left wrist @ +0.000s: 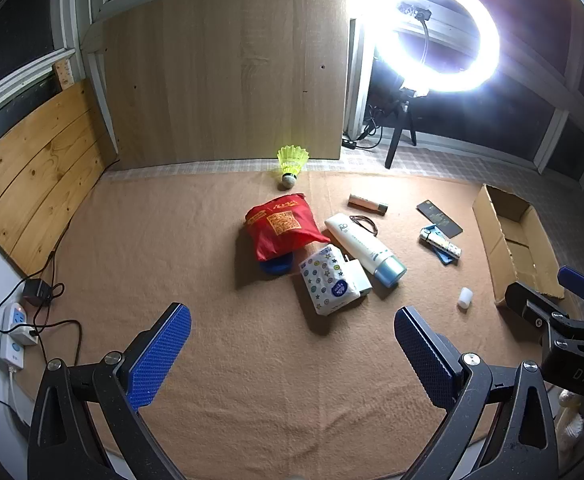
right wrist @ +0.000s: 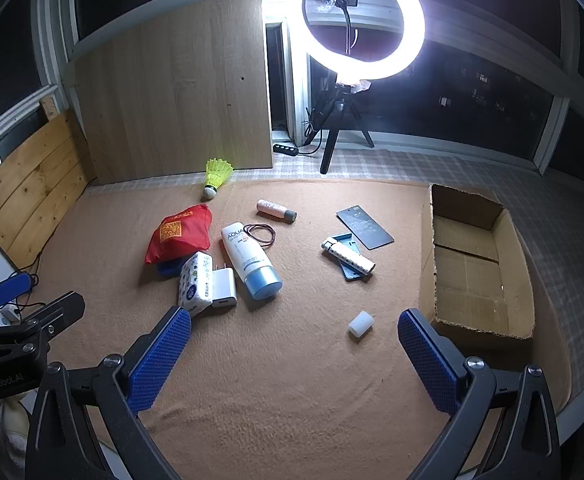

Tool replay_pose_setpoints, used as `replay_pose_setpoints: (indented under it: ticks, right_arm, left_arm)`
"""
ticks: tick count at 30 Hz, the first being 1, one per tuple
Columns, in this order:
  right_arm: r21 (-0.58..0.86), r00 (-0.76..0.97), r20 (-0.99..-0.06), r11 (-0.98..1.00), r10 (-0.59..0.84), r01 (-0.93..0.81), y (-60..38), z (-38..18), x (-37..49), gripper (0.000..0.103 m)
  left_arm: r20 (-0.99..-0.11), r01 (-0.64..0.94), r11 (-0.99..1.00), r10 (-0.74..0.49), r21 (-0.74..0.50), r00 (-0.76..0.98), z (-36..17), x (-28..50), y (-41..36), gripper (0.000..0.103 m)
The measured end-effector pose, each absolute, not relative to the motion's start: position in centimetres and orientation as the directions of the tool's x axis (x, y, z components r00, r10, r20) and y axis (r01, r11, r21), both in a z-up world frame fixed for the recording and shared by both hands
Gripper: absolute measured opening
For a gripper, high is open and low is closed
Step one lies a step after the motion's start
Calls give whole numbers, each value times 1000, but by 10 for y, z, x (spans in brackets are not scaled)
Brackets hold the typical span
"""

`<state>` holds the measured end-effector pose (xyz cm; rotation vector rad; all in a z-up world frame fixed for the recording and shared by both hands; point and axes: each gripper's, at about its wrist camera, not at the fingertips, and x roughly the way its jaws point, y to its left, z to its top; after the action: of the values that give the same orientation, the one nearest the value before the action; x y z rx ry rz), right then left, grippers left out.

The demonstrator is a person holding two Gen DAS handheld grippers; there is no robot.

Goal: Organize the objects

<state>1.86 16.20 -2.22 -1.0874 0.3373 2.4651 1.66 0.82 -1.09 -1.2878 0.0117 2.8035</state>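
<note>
Loose objects lie on a tan blanket (right wrist: 276,380): a red pouch (left wrist: 282,226) (right wrist: 180,234), a tissue pack (left wrist: 327,280) (right wrist: 195,280), a white charger (right wrist: 224,286), a white tube with a blue cap (left wrist: 365,250) (right wrist: 250,258), a yellow shuttlecock (left wrist: 292,164) (right wrist: 216,176), a pink stick (right wrist: 276,210), a hair tie (right wrist: 260,234), a dark card (right wrist: 364,227), a white lighter (right wrist: 347,256) on a blue case, and a small white cap (left wrist: 465,298) (right wrist: 360,323). An open cardboard box (left wrist: 511,240) (right wrist: 475,264) stands at the right. My left gripper (left wrist: 292,354) and right gripper (right wrist: 293,356) are open and empty, above the near blanket.
A bright ring light on a tripod (right wrist: 357,20) stands behind the blanket. Wooden panels (left wrist: 228,72) close off the back and left. A power strip with cables (left wrist: 16,332) lies at the left edge. The right gripper shows in the left wrist view (left wrist: 563,312).
</note>
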Motion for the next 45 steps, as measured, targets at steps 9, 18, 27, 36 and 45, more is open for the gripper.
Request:
replay_pose_setpoints:
  ticks: [9,18,27,36,45]
  right_arm:
    - [52,-604,-747,-881,279,-471,162,-23,20,103]
    - [51,-602,-748,-880,280,-472,162,-22,20,103]
    - [51,-600,-749,-879,280,-474,162,-23,21,103]
    - [56,-591,-758,-875,276,-481,167,-25,17,103]
    - [67,-580,-767,-865,273,-497,173,-29,16,103]
  left_arm:
    - [-761,-56,-998,49,-16,-647,-10,15,10,103]
    - [-760,-106,-994,82,-18,-645,-11,16,10,103]
    - [-761,-117,-993,90,-19,-642,-12,16,13,103]
    - [-766,-129,-991,98,-20,-635,-11,10,14,103]
    - [-771,-131,-991,101,-23,-629,-16,7,12,103]
